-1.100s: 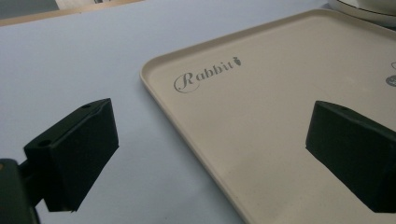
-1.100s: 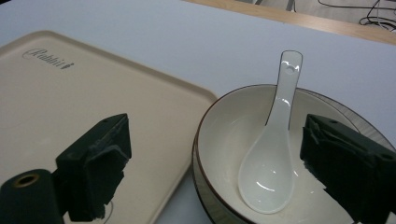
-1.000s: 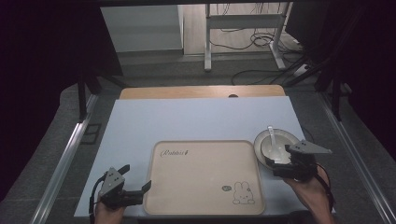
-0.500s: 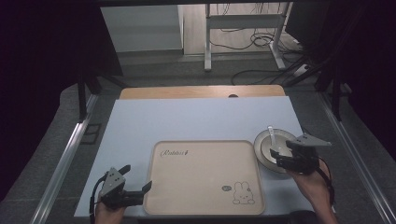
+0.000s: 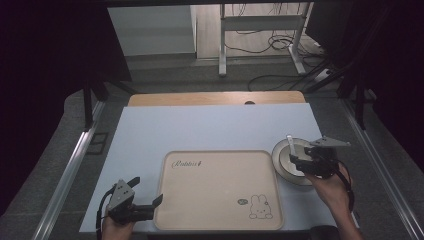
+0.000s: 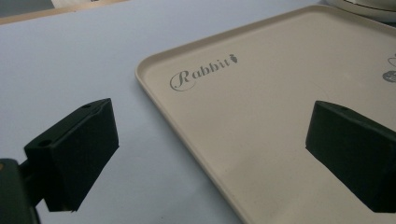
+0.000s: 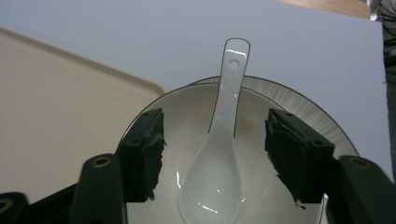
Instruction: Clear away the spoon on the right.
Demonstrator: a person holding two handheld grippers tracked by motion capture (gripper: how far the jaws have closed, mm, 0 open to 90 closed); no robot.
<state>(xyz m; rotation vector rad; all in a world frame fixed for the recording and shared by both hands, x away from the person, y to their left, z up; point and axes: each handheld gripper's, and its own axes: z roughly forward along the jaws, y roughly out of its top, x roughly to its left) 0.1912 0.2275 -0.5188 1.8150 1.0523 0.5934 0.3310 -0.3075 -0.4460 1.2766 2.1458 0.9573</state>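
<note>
From the high view, your right gripper (image 5: 296,159) sits at the right of the frame, over the white bowl (image 5: 285,167) that stands on the pale blue mat (image 5: 210,130) just off the upper right corner of the beige tray (image 5: 220,187); a white spoon (image 5: 290,145) pokes its handle up and out of the bowl toward the top of the frame. Your left gripper (image 5: 147,192) is down at the lower left, jaws spread, pointing at the tray's left edge with nothing in them. The tray has a little rabbit drawing (image 5: 260,207) at its lower right. In the left gripper view, the two black pads are wide apart at the bottom corners, one over the mat (image 6: 70,60), the other over the tray (image 6: 280,93), whose "Rabbit" lettering (image 6: 203,72) sits mid-frame. In the right gripper view, your jaws have just been closing and now stand either side of the ceramic soup spoon (image 7: 219,149), which lies in the bowl (image 7: 303,105) with its handle resting on the far rim, pointing to the top of the frame. There's a clear gap on both sides, so the pads aren't pressing on it.
</note>
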